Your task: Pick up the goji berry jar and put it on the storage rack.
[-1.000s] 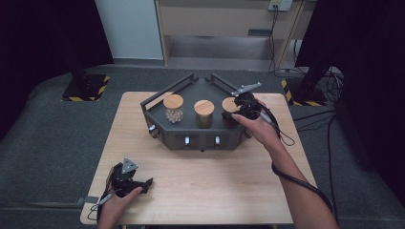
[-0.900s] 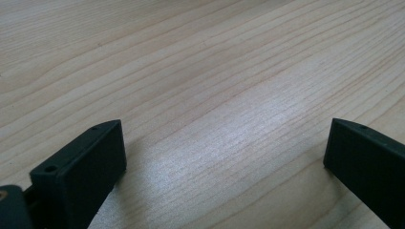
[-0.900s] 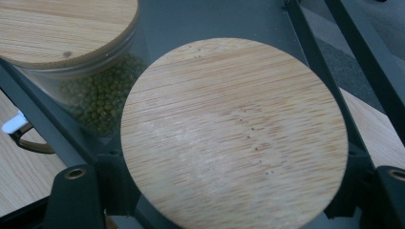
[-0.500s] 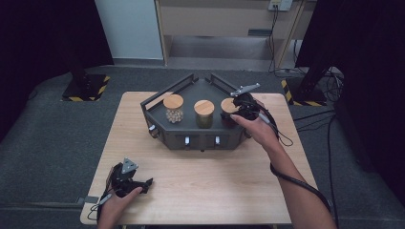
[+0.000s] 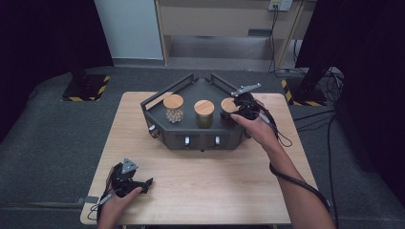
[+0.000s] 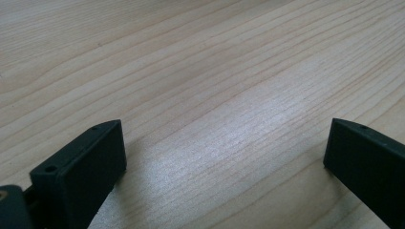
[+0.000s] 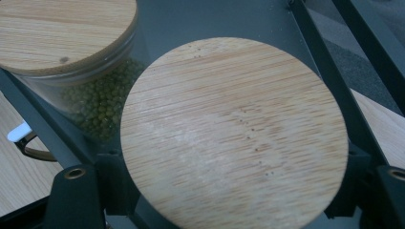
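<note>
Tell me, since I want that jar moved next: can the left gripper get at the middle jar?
Probably yes: the left gripper rests open on the table, and nothing lies between it and the middle jar.

A dark metal angular tray (image 5: 162,125) stands on the far middle of the pale wooden bench (image 5: 205,181), and in it three wooden-lidded glass jars stand in a row: one at the left (image 5: 173,108), one in the middle (image 5: 204,113), one at the right (image 5: 229,106). The right gripper (image 5: 232,114) sits at the right jar, its fingers on either side below the lid. The left gripper (image 5: 143,183) rests on the bench's near left corner, well apart from the tray.
</note>
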The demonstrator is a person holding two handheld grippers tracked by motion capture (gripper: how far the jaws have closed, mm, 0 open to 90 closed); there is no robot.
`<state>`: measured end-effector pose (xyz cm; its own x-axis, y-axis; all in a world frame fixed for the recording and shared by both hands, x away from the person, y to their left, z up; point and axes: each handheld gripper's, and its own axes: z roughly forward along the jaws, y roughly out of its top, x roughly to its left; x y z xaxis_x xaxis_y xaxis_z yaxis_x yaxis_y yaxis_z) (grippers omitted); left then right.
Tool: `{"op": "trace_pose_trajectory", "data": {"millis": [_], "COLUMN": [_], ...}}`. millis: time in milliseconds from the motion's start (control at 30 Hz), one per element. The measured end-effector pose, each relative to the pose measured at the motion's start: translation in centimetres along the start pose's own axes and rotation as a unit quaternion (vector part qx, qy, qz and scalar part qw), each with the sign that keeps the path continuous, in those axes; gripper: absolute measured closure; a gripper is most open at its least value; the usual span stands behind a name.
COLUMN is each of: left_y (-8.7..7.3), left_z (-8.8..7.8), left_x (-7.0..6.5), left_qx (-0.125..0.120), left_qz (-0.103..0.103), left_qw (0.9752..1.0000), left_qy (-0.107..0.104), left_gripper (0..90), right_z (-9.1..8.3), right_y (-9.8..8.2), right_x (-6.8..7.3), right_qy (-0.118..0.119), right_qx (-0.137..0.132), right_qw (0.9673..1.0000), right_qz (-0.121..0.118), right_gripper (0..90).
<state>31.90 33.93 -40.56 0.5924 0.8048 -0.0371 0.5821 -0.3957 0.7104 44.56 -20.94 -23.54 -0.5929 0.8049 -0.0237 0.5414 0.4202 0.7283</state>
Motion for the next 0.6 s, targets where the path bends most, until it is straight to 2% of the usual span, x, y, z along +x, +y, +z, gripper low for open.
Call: {"op": "trace_pose_trajectory", "data": {"millis": [367,467,600], "left_y": [0.0,-0.01,-0.01], "left_z": [-0.01,0.0,0.0], "left_x": [0.03,0.03,0.02], "left_qx": [0.0,0.0,0.0], "left_qz": [0.001,0.001,0.001], "left_qw": [1.0,1.0,1.0], "left_qy": [0.0,0.0,0.0], "left_gripper": [0.0,0.0,0.0], "right_z": [0.01,0.05,-0.02], "right_y": [-0.11,-0.23,-0.27], "right_x": [-0.05,-0.17,0.03], "right_qy": [0.001,0.005,0.006], "right_qx": [-0.002,-0.005,-0.006], "right_qw": [1.0,1.0,0.9999], "right_qz": [0.0,0.003,-0.005], "right_gripper": [25.7,22.0,15.9]}}
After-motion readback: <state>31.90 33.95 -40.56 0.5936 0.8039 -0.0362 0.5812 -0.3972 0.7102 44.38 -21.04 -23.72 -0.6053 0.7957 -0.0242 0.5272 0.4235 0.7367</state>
